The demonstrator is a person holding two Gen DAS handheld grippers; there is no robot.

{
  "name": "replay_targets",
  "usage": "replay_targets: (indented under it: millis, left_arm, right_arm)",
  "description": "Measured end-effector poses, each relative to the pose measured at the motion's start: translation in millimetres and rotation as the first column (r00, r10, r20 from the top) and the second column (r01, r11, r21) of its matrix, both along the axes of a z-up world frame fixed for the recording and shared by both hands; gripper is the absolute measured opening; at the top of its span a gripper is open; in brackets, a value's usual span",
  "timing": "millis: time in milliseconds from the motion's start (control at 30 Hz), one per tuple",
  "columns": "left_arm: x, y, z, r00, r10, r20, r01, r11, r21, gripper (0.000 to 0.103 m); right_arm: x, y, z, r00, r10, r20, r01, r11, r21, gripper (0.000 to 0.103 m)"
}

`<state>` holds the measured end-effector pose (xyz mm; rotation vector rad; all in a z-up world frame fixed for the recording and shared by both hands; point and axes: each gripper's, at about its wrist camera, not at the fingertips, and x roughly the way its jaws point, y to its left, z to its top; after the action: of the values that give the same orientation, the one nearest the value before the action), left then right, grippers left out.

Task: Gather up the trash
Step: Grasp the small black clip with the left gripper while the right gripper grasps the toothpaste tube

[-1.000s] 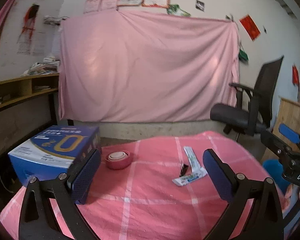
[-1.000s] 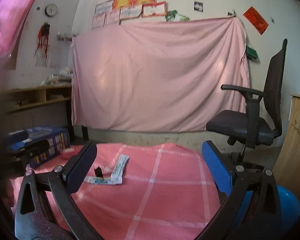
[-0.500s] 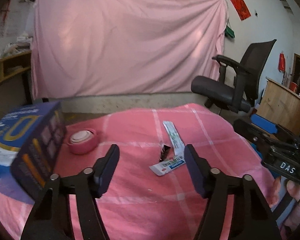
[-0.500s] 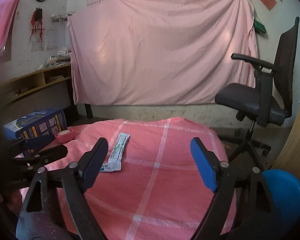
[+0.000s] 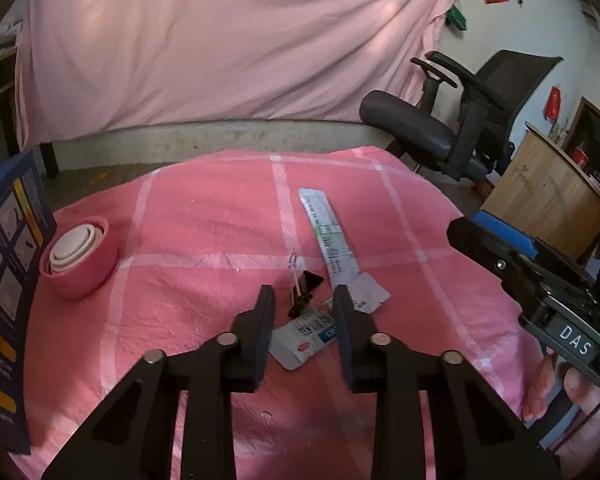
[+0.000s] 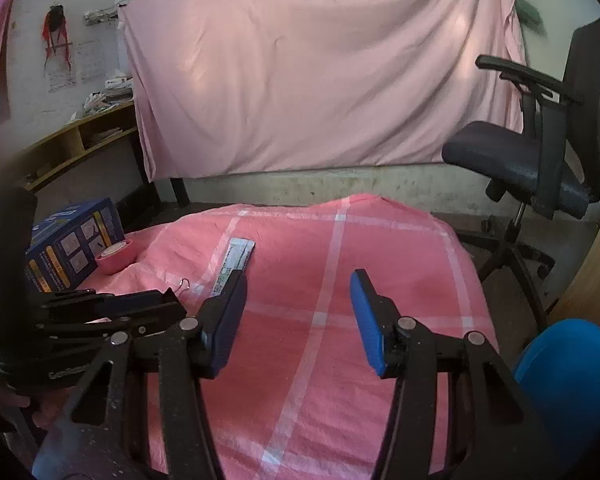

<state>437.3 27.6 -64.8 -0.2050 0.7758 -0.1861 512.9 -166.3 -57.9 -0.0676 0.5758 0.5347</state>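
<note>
Pink checked cloth (image 5: 204, 216) covers the worktop from the bottom of both frames to its far edge. Nearest, at lower centre of the left view, the left claw (image 5: 302, 300) is closing, its pads not yet pressing on anything; a crumpled white wrapper (image 5: 304, 338) lies on the cloth between them, with a black binder clip (image 5: 300, 292) just beyond. A long flattened white box (image 5: 328, 236), printed with small text and a green band, runs from there toward the upper middle of the frame. At lower centre of the right view, the right claw (image 6: 298, 300) is also closing, over bare cloth with nothing between its blue pads. A pink tape roll (image 5: 78, 258) sits at the left beside a blue carton (image 5: 4, 280). Beyond, a black office chair (image 6: 532, 152) stands at the right, and a pink sheet (image 6: 320, 68) hangs across the back wall.
</note>
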Motion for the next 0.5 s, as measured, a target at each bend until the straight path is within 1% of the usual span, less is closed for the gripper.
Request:
replay_targets:
  millis: [67, 133, 267, 433, 500]
  left_arm:
    - [0, 7, -1, 1.000, 0.020, -0.008, -0.020, 0.999, -0.028, 0.009]
    - [-2, 14, 1, 0.999, 0.039, -0.003, -0.039, 0.998, -0.054, 0.005]
    - [-12, 31, 5, 0.993, 0.115, 0.009, -0.114, 0.990, -0.083, 0.004]
    - [-30, 47, 10, 0.976, 0.214, 0.040, -0.210, 0.973, -0.097, 0.004]
    - [-33, 54, 8, 0.969, 0.244, 0.032, -0.239, 0.965, -0.105, 0.004]
  right_arm:
    - [4, 0, -2, 1.000, 0.000, -0.021, 0.000, 1.000, 0.008, 0.076]
    - [8, 2, -4, 0.999, 0.008, -0.049, -0.008, 1.000, 0.017, 0.076]
    - [19, 13, -11, 0.992, 0.044, -0.118, -0.040, 0.999, 0.029, 0.076]
    - [27, 39, -20, 0.980, 0.088, -0.176, -0.093, 0.995, -0.020, 0.076]
    - [28, 48, -22, 0.978, 0.105, -0.181, -0.113, 0.993, -0.034, 0.075]
